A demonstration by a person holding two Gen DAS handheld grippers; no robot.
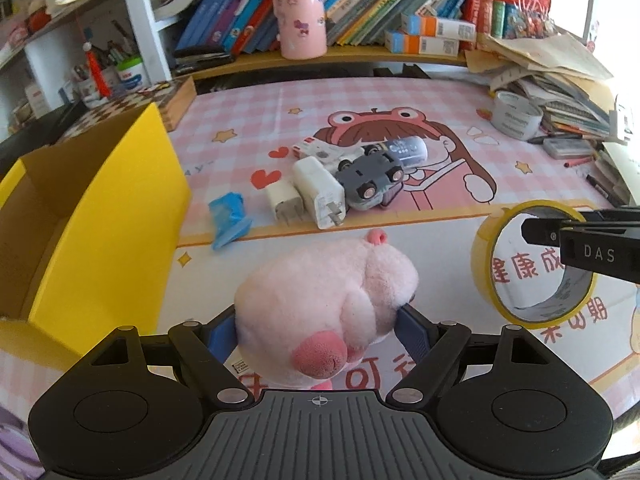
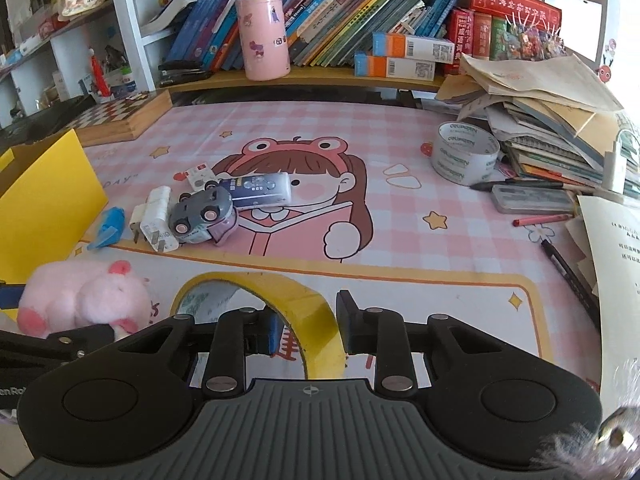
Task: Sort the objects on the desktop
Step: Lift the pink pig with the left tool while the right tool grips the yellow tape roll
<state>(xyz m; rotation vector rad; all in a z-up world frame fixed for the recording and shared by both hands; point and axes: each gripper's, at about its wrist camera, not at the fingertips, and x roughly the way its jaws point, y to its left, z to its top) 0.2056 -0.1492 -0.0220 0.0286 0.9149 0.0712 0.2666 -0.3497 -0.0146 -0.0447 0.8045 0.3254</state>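
A pink plush pig (image 1: 320,296) sits between the blue pads of my left gripper (image 1: 318,334), which is shut on its sides and holds it a little above the mat. In the right wrist view the pig (image 2: 80,300) shows at lower left. My right gripper (image 2: 308,326) is shut on the wall of a yellow tape roll (image 2: 304,296), one finger inside the ring and one outside. The left wrist view shows that roll (image 1: 484,256) upright at right, with a black finger (image 1: 540,232) reaching into it.
An open yellow box (image 1: 112,208) stands at left. Mid-mat lies a pile: white chargers (image 1: 316,196), a grey toy car (image 1: 368,176), a blue scrap (image 1: 228,216). A grey tape roll (image 2: 464,152), pens and stacked papers (image 2: 540,128) crowd the right side.
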